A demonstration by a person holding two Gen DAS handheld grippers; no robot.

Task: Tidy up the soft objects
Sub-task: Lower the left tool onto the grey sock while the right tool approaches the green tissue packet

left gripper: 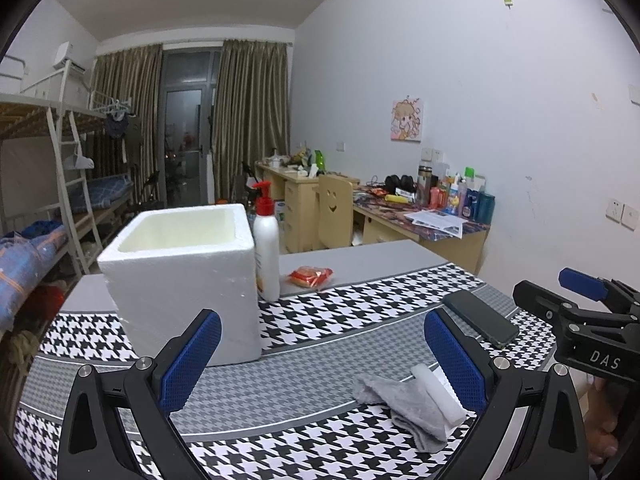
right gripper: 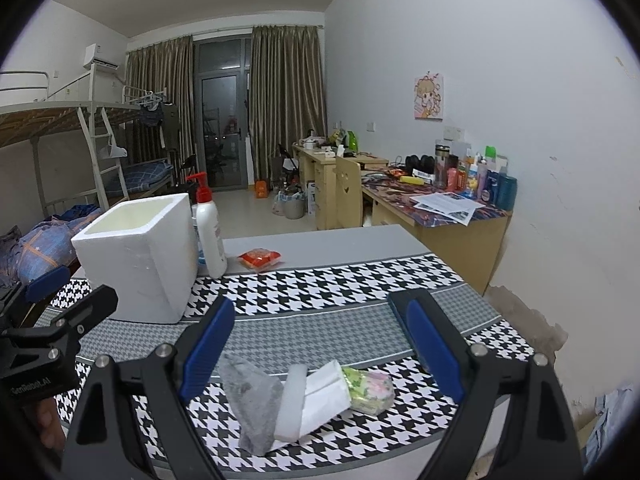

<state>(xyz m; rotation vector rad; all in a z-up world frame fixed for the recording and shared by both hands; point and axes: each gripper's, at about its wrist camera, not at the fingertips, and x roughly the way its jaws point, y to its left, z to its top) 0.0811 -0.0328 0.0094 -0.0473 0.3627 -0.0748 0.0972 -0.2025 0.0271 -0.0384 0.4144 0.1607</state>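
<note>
Blue-padded and spread wide, the right gripper (right gripper: pixel 320 344) hung empty just above the soft pile: a grey cloth (right gripper: pixel 250 404), a white foam strip (right gripper: pixel 291 400), a tissue pack (right gripper: pixel 326 398) and a floral packet (right gripper: pixel 370 392), all touching on the houndstooth mat (right gripper: pixel 320 284). The left gripper (left gripper: pixel 320 352) stood open too, nothing between its pads, with the cloth low to its right. I'd judge the white foam box (left gripper: pixel 180 280) to be the destination, open-topped and beyond the left gripper. A lotion pump bottle (left gripper: pixel 267 256) stood just beside the box, a red snack packet (left gripper: pixel 310 277) farther back, a phone (left gripper: pixel 480 318) off right — none blocking the pile.
</note>
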